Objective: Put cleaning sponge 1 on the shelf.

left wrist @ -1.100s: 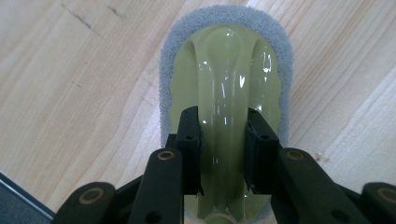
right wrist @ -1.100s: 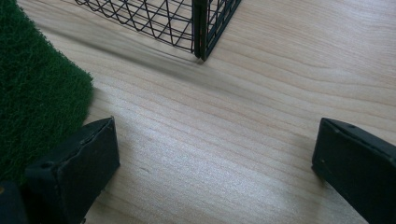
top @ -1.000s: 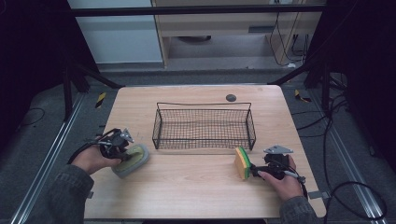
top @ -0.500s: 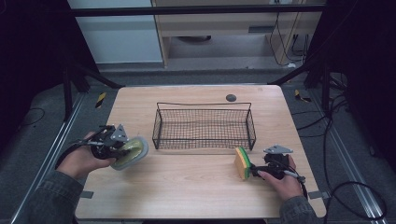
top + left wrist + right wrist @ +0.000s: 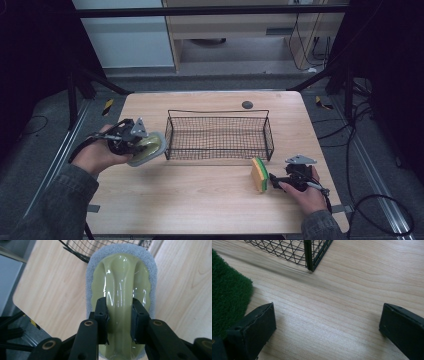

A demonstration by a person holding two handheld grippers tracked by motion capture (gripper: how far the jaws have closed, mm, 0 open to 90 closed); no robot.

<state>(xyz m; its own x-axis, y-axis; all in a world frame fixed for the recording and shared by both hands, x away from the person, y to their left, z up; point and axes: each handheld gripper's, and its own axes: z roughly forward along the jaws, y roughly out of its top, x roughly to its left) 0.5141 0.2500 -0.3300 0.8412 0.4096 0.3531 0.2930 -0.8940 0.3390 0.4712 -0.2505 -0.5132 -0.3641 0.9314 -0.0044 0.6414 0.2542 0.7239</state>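
The left gripper (image 5: 131, 141) is clamped on the glossy ridge of an oval scrubber (image 5: 121, 297), a pale green plastic top over a grey foam pad; since 1 second ago it has carried the scrubber up off the table (image 5: 200, 210) and toward the left end of the wire basket (image 5: 219, 135), so the pad now hangs clear of the wood just beside the basket's left wall; that suggests a drop into the basket comes next. The right gripper (image 5: 327, 330) has stayed put, jaws wide apart with bare wood between them and nothing held; its left jaw sits just beside the green face of a yellow-and-green sponge (image 5: 259, 174), standing on edge near the basket's front right corner.
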